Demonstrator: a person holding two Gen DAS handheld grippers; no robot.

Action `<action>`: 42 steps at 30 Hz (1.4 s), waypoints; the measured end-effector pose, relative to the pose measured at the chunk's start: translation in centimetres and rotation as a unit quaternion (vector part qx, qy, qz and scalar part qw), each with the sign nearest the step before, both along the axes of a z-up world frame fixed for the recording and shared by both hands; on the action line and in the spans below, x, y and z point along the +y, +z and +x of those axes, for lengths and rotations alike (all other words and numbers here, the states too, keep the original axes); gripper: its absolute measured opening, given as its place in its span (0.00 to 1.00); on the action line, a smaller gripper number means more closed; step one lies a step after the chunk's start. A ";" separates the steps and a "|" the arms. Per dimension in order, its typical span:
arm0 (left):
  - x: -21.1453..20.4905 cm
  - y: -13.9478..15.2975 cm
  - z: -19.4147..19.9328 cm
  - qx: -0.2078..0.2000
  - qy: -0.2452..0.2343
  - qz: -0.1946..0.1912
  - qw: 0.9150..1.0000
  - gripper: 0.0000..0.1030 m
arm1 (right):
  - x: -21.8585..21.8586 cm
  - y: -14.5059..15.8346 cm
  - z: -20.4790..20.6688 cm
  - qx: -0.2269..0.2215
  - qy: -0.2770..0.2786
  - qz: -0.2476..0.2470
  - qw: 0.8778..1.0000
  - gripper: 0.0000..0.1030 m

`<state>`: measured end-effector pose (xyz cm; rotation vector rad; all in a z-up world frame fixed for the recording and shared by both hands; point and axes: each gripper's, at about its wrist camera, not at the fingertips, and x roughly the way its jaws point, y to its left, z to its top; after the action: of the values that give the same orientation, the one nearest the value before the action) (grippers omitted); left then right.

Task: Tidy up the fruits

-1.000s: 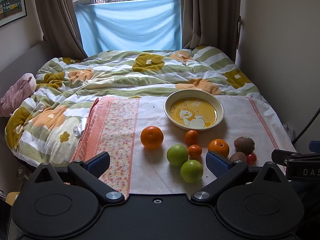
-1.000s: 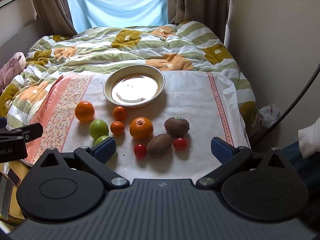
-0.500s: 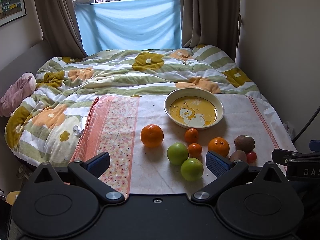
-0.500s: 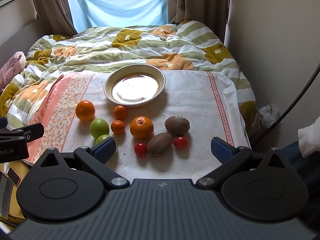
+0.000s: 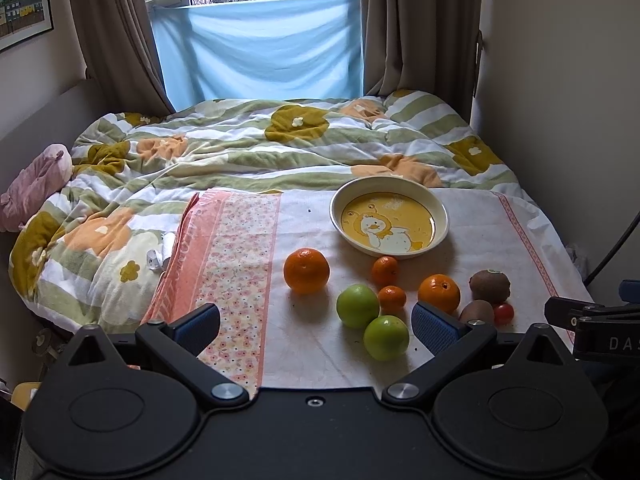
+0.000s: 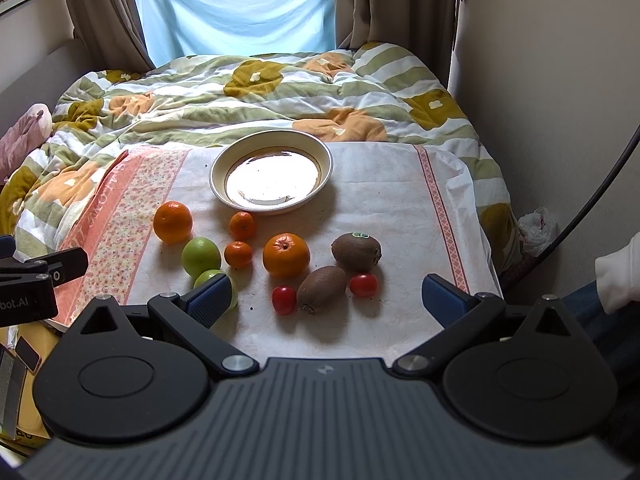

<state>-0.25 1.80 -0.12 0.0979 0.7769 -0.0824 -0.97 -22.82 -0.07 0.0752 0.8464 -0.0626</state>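
Fruit lies on a white cloth (image 6: 384, 200) on the bed, in front of an empty cream bowl (image 6: 272, 178) with a duck picture (image 5: 390, 220). There are two oranges (image 6: 173, 222) (image 6: 286, 255), two small mandarins (image 6: 242, 225), two green apples (image 6: 201, 257) (image 5: 386, 337), two kiwis (image 6: 356, 252) (image 6: 321, 286) and two cherry tomatoes (image 6: 284, 300) (image 6: 363, 285). My left gripper (image 5: 316, 324) is open and empty, above the cloth's near edge. My right gripper (image 6: 328, 300) is open and empty, just short of the tomatoes and kiwis.
A flowered quilt (image 5: 248, 148) covers the bed behind the cloth. A pink bundle (image 5: 32, 184) lies at the left edge. A wall (image 6: 560, 80) runs close along the right side. A curtained window (image 5: 260, 48) is at the back.
Both grippers have drifted slightly; the fruit looks a little lower and nearer in the left wrist view. Nothing was grasped or moved.
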 end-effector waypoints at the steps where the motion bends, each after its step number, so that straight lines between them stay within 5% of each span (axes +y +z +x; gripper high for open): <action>1: 0.1 0.0 0.0 0.000 0.000 0.000 1.000 1.00 | 0.0 0.0 0.0 0.000 0.000 0.000 1.000 1.00; 15: 0.1 0.5 1.1 0.010 -0.034 0.022 0.999 1.00 | 0.5 0.7 -0.4 -0.003 -0.005 0.004 1.000 1.00; 26: -2.0 -4.9 3.2 0.058 -0.063 -0.006 0.996 1.00 | -2.7 -3.6 2.8 0.015 -0.005 0.010 1.000 1.00; 42: -7.4 -14.0 9.0 0.130 -0.005 0.006 0.991 0.85 | -7.4 -12.5 12.4 0.066 0.047 0.028 0.996 1.00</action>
<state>8.75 -5.63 -14.10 0.1035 1.0383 -0.1019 11.42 -30.24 -12.54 0.0837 0.9828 0.0450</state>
